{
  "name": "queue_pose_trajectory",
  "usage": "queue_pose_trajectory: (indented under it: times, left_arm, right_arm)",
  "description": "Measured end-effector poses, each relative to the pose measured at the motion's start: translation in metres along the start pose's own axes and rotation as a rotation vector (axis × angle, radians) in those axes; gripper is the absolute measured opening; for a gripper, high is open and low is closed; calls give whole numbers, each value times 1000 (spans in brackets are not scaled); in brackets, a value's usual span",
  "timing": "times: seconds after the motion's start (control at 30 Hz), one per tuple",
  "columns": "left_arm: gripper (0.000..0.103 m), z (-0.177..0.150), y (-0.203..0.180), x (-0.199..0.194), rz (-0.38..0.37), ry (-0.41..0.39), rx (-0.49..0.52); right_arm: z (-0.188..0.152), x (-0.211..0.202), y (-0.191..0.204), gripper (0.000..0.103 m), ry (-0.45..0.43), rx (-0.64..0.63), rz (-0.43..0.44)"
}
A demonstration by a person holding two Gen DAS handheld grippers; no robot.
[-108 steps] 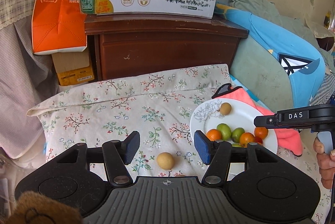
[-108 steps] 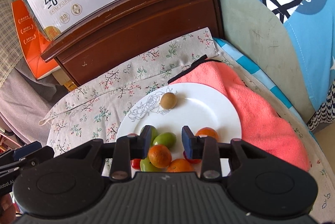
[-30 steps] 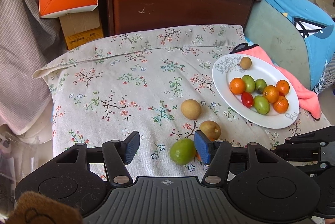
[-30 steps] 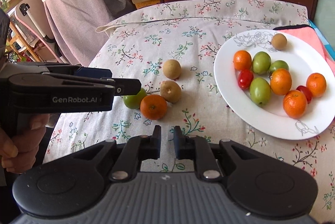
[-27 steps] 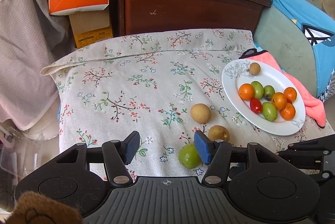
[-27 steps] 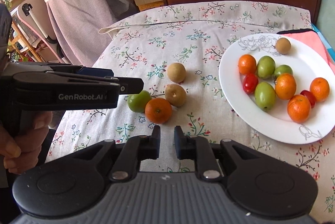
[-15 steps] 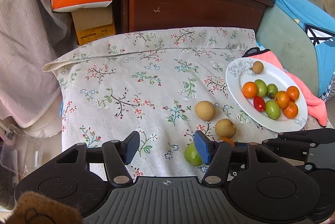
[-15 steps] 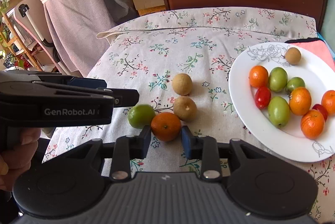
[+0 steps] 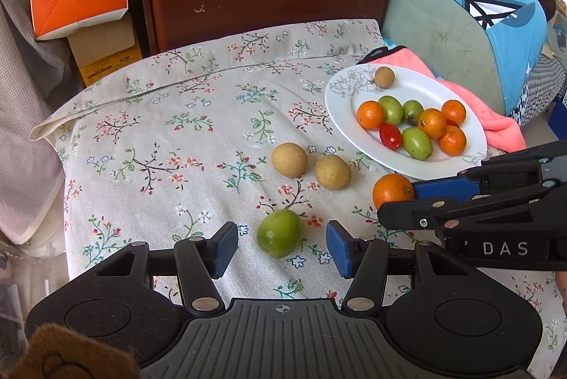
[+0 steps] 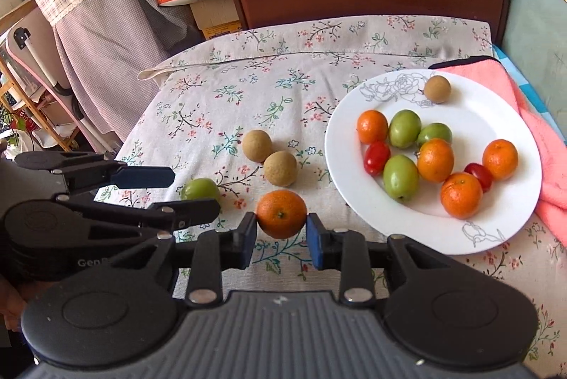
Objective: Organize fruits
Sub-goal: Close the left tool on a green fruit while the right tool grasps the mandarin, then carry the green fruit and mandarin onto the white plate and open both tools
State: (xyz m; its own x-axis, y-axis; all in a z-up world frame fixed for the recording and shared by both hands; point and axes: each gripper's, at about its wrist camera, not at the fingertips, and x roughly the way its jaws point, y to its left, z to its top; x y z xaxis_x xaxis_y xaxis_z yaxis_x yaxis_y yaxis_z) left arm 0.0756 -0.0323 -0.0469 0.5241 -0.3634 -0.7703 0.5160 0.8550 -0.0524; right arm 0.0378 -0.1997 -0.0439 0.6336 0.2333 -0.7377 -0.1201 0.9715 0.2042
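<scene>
The right gripper (image 10: 281, 233) has its two blue pads pressed against opposite sides of a small orange (image 10: 281, 213) that sits on the flowered cloth (image 10: 248, 88), just short of the white plate (image 10: 418, 230). The left gripper (image 9: 281, 248) is spread wide with a green fruit (image 9: 280, 232) lying between its pads and touching neither. The orange looks light, round and firm-skinned with a little give, so it should stand a moderate squeeze; being a ball it could roll or squirt out if pinched off-centre, and a hold across its widest part, as it is now, seems soundest. The green fruit looks smooth and harder, likely slipperier. Off the plate there are four pieces: one orange, one green fruit and two tan longan-like fruits (image 10: 280, 168). On the plate there are ten: four oranges, three green fruits, two red cherry tomatoes and one tan fruit near the far rim.
</scene>
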Motion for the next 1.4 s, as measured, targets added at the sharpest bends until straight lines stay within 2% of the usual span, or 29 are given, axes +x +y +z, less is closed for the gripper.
queue_pose_trajectory:
  times: [0.1, 0.17, 0.23, 0.6, 0.83, 1.1, 1.27, 1.4]
  left_arm:
    - [43, -2, -5, 4, -3, 2, 23]
    - [31, -2, -7, 6, -16, 1, 29]
    - [27, -2, -8, 7, -25, 2, 31]
    - [26, 1, -10, 2, -14, -45, 32]
    - [26, 24, -17, -8, -55, -132, -10]
    - [27, 56, -36, -2, -124, -187, -29]
    - [27, 75, -50, 15, -150, -204, -10]
    - [27, 88, -53, 31, -166, -200, -33]
  right_arm:
    - [1, -1, -4, 30, 0, 17, -16]
    - [2, -2, -6, 30, -3, 21, -17]
    - [3, -3, -6, 30, -7, 21, -19]
    - [12, -18, -16, 30, -57, 60, -16]
    - [30, -47, -39, 30, -154, 121, -36]
    - [49, -82, -77, 30, -272, 194, -91]
    - [56, -80, -103, 30, -271, 257, -125]
    - [59, -67, -115, 30, -245, 304, -133]
